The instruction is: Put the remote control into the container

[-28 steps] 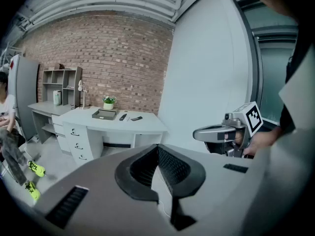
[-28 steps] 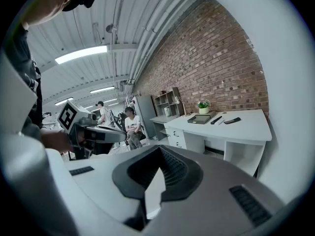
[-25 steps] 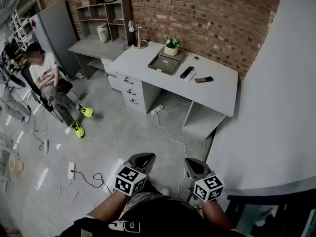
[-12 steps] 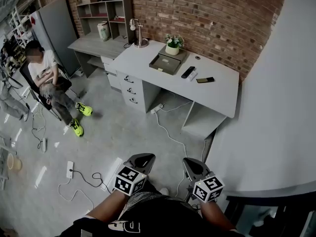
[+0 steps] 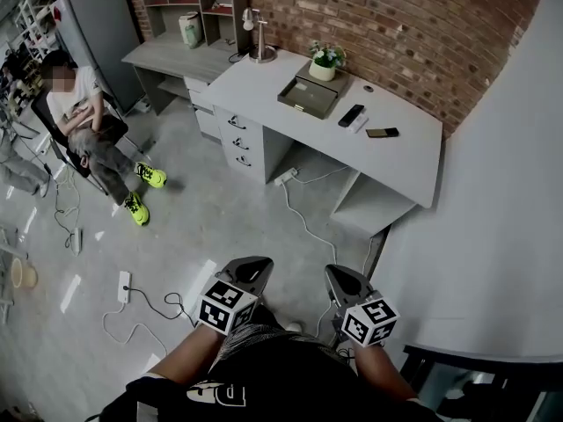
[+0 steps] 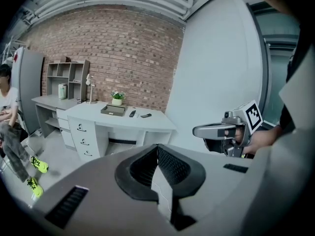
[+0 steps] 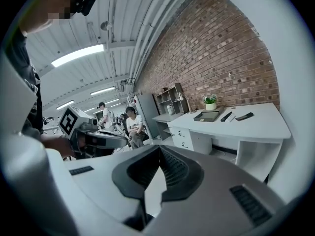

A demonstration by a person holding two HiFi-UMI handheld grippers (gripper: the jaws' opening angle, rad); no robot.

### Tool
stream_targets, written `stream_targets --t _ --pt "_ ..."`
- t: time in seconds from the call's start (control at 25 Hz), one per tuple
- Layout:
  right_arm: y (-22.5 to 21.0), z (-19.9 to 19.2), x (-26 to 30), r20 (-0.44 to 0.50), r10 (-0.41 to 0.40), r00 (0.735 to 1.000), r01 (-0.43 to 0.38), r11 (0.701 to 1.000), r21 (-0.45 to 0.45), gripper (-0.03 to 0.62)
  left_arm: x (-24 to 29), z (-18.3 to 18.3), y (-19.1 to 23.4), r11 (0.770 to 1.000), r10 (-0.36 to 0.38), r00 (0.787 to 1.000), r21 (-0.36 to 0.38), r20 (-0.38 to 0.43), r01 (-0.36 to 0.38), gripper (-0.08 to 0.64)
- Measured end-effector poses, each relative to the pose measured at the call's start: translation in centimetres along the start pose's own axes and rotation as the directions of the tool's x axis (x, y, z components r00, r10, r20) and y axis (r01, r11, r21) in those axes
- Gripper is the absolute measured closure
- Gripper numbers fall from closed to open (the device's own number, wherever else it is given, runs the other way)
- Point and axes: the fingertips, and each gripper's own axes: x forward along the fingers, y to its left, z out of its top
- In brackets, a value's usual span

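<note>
Judged from where things lie, the step in hand is the walk-up to the counter [image 5: 406,152] – nothing has been picked up yet. At the bottom of the head view the left claw [image 5: 253,265] is closed with nothing between its jaws, and just to its right the right claw [image 5: 336,275] is likewise closed and empty. Both are held low in front of the person, well apart from the counter in the upper middle of the frame.

On that counter, left to right, sit the container [image 5: 309,98] – a shallow dark tray, which looks empty – then the remote control [image 5: 352,115], a dark bar lying near the tray's right edge but outside it, with a small pale item [image 5: 361,124] just beside it and a dark phone [image 5: 382,133] further right. The next move probably calls for closing the distance, opening one claw, and taking the remote across its narrow width without nudging the pale item or mistaking the phone for it.

Around the scene: a seated person [image 5: 81,117] at the upper left, a power strip [image 5: 124,287] on the floor at lower left, and a white cable [image 5: 303,221] trailing across the floor straight along the way to the counter – a possible snag underfoot. A potted plant [image 5: 326,58] stands behind the tray, and a curved white wall [image 5: 493,236] crowds the right side.
</note>
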Motion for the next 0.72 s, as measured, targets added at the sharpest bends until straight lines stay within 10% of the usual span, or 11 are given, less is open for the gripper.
stream_targets --t 0.72 --pt "-2.7 7.1 16.2 -0.100 -0.093 0.991 0.098 0.994 0.053 0.584 1.9 5.8 19.2 0.999 -0.001 1.000 -0.050 -0.023 0.000 0.552"
